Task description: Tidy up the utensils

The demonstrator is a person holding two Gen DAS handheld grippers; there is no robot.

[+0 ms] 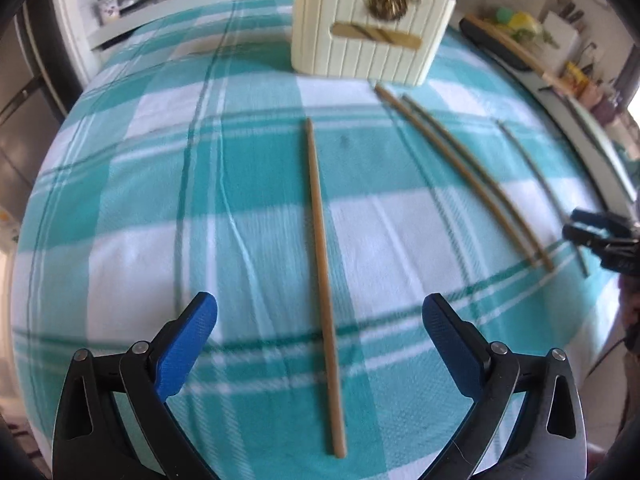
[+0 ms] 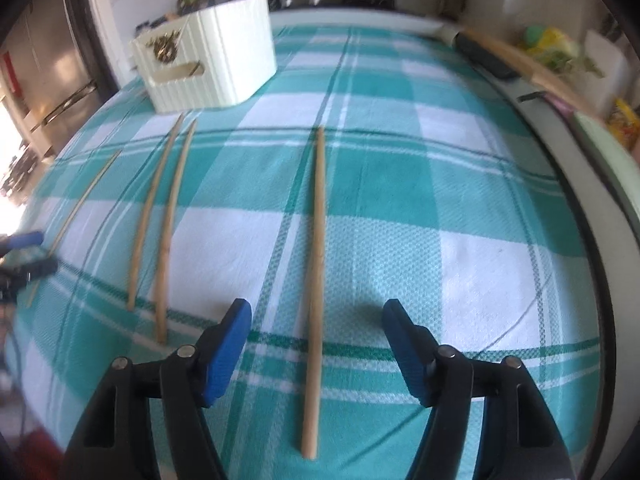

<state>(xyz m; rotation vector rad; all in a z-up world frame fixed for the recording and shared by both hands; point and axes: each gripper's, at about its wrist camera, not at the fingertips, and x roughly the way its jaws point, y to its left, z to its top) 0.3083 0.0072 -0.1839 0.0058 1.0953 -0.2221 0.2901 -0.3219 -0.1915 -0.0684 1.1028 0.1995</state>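
Left wrist view: the left gripper (image 1: 320, 308) hangs low over the checked cloth (image 1: 160, 200) on the surface, fingers wide apart, straddling the leftmost chopstick (image 1: 322, 280) without touching it. The right gripper (image 2: 316, 312) likewise has its fingers spread around the rightmost chopstick (image 2: 316, 248). Four chopsticks in all lie apart; the middle pair (image 2: 160, 220) sits close together. One cream basket (image 1: 368, 32) stands at the far end.

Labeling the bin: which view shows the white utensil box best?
Left wrist. The box sits near centre with its slotted handle face toward the camera and the brown decoration clear. The right wrist view has the box off to the upper left, angled and blurrier, though it shows two sides and the top rim.
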